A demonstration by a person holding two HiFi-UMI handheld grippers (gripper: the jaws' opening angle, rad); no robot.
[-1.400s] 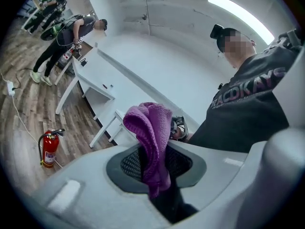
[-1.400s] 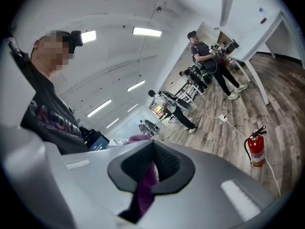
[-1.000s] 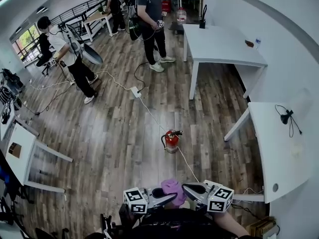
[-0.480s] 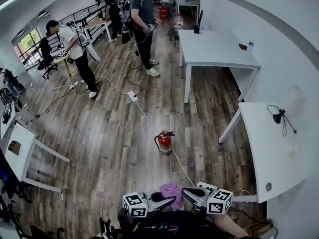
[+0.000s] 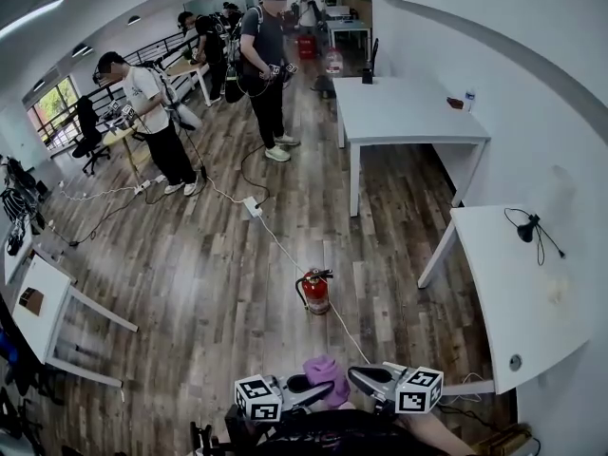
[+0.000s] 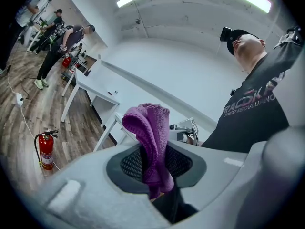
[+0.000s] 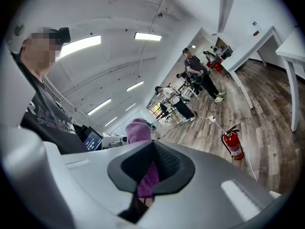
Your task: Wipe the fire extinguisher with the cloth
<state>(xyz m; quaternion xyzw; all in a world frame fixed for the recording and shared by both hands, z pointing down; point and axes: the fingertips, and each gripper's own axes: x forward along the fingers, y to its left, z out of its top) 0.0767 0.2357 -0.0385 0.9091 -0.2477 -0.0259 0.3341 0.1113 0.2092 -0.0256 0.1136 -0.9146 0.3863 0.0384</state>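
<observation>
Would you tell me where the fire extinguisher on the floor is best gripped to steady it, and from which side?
Probably the black handle atop the fire extinguisher, coming down from above. It stands upright on the floor, its red body looks too wide and round for the jaws, and the hose loops down one side. The left gripper and right gripper both clamp the cloth.
</observation>
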